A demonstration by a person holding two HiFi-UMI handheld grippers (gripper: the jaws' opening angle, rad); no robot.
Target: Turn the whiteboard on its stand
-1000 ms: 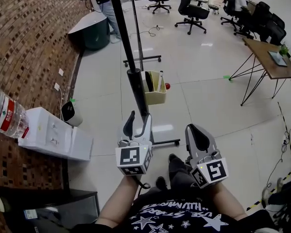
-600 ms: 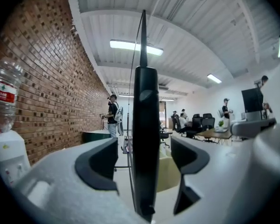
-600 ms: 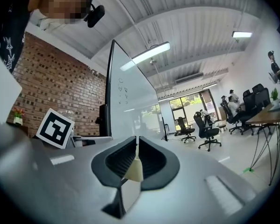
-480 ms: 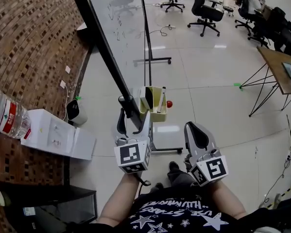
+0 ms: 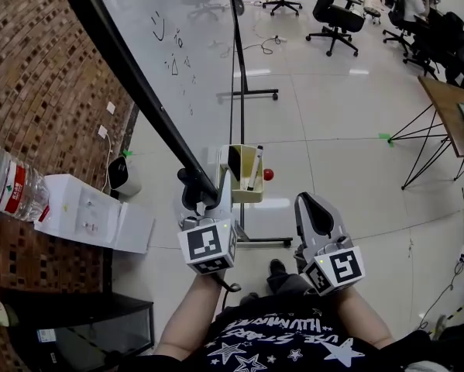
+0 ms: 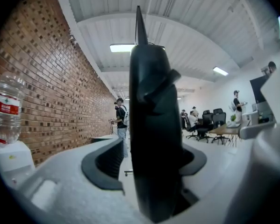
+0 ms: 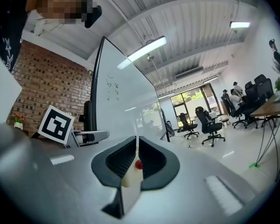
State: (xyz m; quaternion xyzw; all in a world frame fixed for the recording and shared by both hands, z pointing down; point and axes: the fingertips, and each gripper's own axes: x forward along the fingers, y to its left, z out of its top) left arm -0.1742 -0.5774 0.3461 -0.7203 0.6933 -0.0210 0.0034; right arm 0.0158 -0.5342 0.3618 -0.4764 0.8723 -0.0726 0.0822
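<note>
Head view: the left gripper (image 5: 204, 191) straddles the dark frame of the whiteboard (image 5: 177, 60), with the right gripper (image 5: 315, 211) beside it. Left gripper view: the jaws, just narrowing, sit loose about the frame (no pad pressing). Right gripper view: jaws together, empty, whiteboard ahead-left. Risk: the unclamped frame slips free mid-turn.
</note>
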